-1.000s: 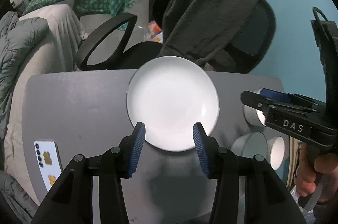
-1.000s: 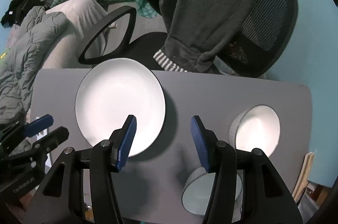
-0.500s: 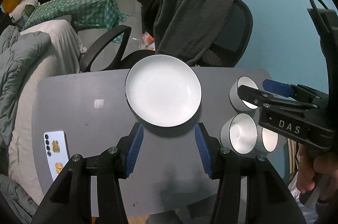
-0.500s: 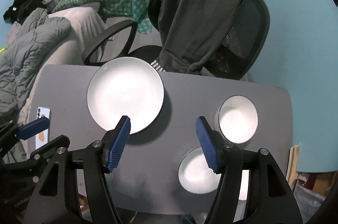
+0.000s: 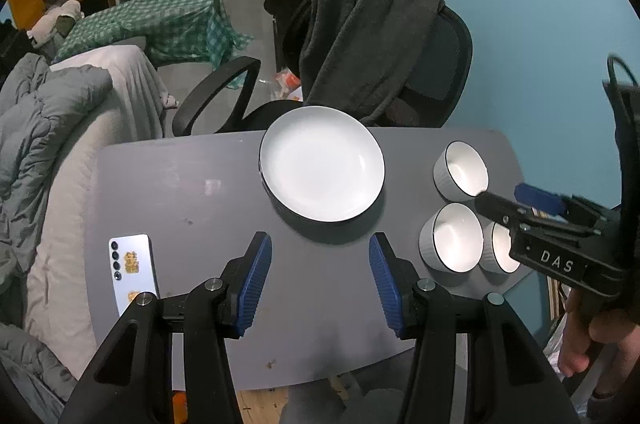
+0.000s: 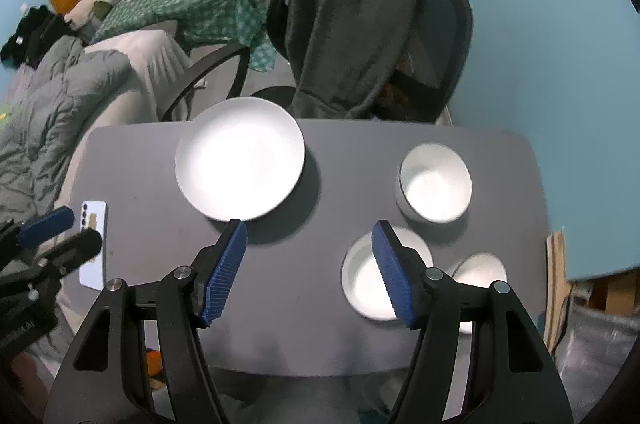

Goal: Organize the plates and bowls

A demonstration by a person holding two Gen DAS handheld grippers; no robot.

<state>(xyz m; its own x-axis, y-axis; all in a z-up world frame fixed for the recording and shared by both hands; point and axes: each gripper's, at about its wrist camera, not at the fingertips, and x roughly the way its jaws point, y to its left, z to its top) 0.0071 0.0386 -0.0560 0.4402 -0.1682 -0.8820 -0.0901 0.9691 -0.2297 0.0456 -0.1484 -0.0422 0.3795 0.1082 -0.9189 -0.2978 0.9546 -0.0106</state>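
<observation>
Your left gripper (image 5: 320, 282) hangs above the near part of the grey worktop (image 5: 180, 192) with its jaws apart and nothing between them. The white plate (image 5: 322, 164) lies flat on the worktop beyond the fingertips, clear of both pads and roughly centred on the gap. A phone (image 5: 132, 270) lies face down near the worktop's left edge, well apart from the plate.

Your right gripper (image 6: 310, 270) also hangs over the worktop with its jaws wide; they have just been opening, and nothing sits between them. In the right wrist view the plate (image 6: 240, 164) lies ahead and to the left, its near rim just past the left fingertip. Three white bowls sit to the right of the plate. The far bowl (image 6: 434, 182) stands alone toward the far right corner. The middle bowl (image 6: 370, 284) lies partly behind the right finger, below it and not gripped. The near bowl (image 6: 478, 270) sits just beside the middle one, at the worktop's right edge.

An office chair (image 5: 432, 64) draped with a dark garment (image 5: 360, 36) stands behind the worktop.
</observation>
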